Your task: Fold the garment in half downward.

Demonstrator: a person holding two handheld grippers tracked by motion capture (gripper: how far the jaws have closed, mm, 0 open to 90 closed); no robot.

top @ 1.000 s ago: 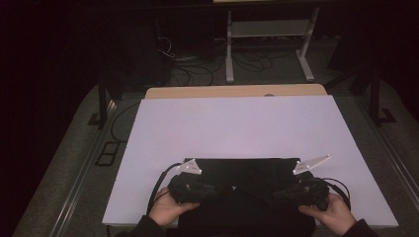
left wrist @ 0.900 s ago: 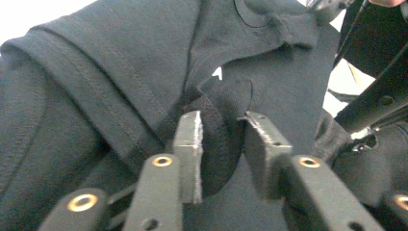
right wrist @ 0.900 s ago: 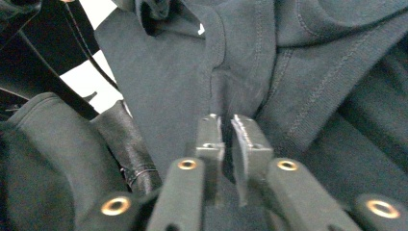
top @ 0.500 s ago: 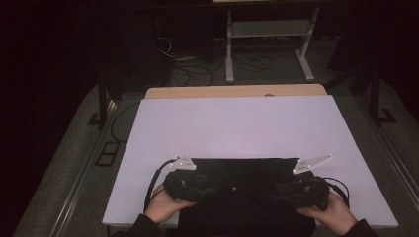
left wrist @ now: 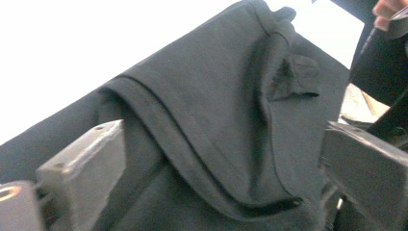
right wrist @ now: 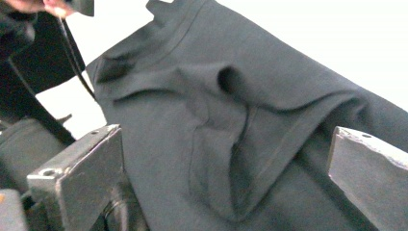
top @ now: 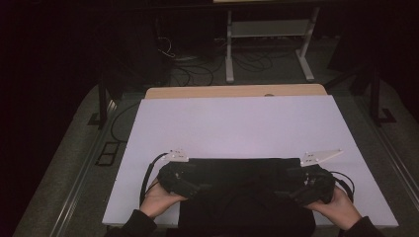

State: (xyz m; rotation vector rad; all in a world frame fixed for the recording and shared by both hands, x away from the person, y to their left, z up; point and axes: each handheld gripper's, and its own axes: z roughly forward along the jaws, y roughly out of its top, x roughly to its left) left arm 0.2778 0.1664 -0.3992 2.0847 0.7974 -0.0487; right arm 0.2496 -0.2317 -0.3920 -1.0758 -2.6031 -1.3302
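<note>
In the high view, a black garment (top: 244, 192) is seen lying flat on the white table (top: 237, 123), against the middle of its near edge, with a straight folded edge facing the far side. The left gripper (top: 180, 178) is held at the garment's left corner and the right gripper (top: 309, 183) at its right corner, each by 1 hand at the near edge. In the left gripper view, the 2 jaws are seen spread wide, having just been opening, with the dark cloth (left wrist: 216, 120) lying loose between them and not pressed by either pad; a hemmed fold is shown running across it, and the white table is seen beyond. In the right gripper view, the 2 jaws are likewise released and wide apart, having just been opening; the creased, hemmed cloth (right wrist: 231, 130) is seen between them, untouched by the pads, with the other hand (right wrist: 43, 6) visible at the far corner.
</note>
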